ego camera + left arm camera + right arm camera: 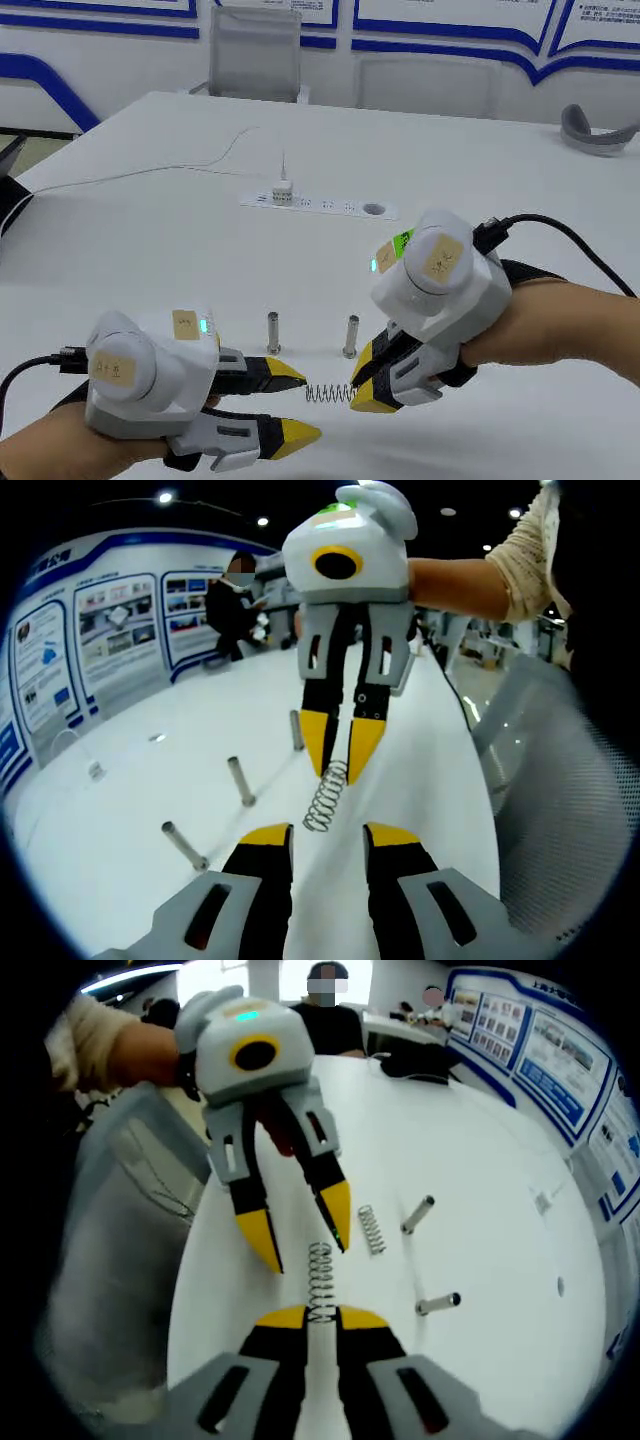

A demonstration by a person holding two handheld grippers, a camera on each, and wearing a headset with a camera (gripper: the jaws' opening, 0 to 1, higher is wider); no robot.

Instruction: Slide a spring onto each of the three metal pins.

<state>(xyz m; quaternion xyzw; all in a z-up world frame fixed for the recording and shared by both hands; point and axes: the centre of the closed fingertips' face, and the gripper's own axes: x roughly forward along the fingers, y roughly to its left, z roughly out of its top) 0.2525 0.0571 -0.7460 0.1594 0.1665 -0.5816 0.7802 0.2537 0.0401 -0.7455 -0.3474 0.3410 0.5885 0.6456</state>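
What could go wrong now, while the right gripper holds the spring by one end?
The right gripper pinches the spring only at its end, so it may flex or pop out. The open left gripper sits close to the free end and could knock it. The upright pins nearby might tip if bumped.

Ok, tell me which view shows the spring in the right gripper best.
The left gripper view: the spring extends full-length from the right gripper, coils distinct. The right gripper view shows it foreshortened, partly between its jaws; the head view shows it small.
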